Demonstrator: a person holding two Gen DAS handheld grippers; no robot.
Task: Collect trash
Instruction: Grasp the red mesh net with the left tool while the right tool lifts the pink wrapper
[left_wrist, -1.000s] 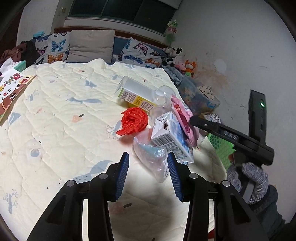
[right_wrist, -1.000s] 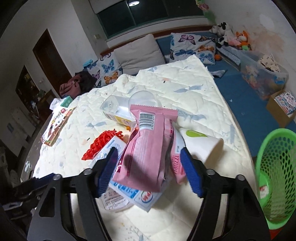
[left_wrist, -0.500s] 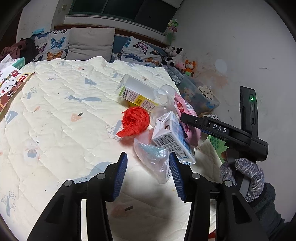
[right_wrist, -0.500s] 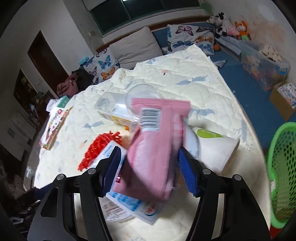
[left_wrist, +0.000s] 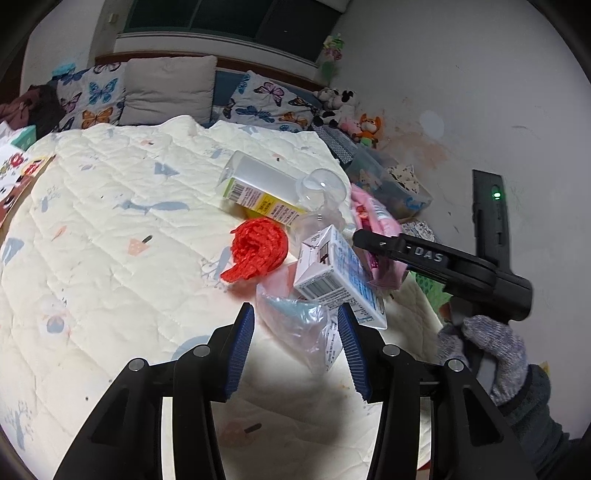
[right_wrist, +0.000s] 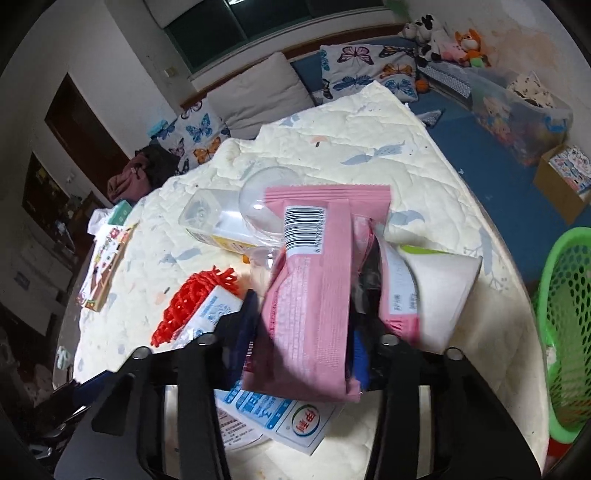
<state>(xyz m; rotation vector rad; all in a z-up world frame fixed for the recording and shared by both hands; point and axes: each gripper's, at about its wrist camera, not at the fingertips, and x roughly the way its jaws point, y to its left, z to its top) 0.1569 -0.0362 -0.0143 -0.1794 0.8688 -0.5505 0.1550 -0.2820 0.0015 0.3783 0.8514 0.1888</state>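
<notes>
A trash pile lies near the bed's right edge: a red mesh net (left_wrist: 258, 249), a white milk carton (left_wrist: 334, 275), a clear plastic bag (left_wrist: 301, 325), a clear box with a yellow label (left_wrist: 258, 188) and a clear dome lid (left_wrist: 321, 188). My left gripper (left_wrist: 295, 350) is open, its fingers on either side of the plastic bag. My right gripper (right_wrist: 301, 332) is shut on a pink snack wrapper (right_wrist: 314, 280) and holds it tilted above the pile. It also shows in the left wrist view (left_wrist: 373, 216). A white paper cup (right_wrist: 443, 288) lies beside it.
A green mesh basket (right_wrist: 565, 325) stands on the blue floor right of the bed. A clear toy bin (right_wrist: 517, 114) and a cardboard box (right_wrist: 565, 181) sit further back. Pillows (left_wrist: 166, 88) line the headboard. A picture book (right_wrist: 107, 266) lies at the bed's left edge.
My right gripper has closed on the pink wrapper and raised it off the pile. The left gripper has stayed open around the plastic bag, edging slightly forward.
</notes>
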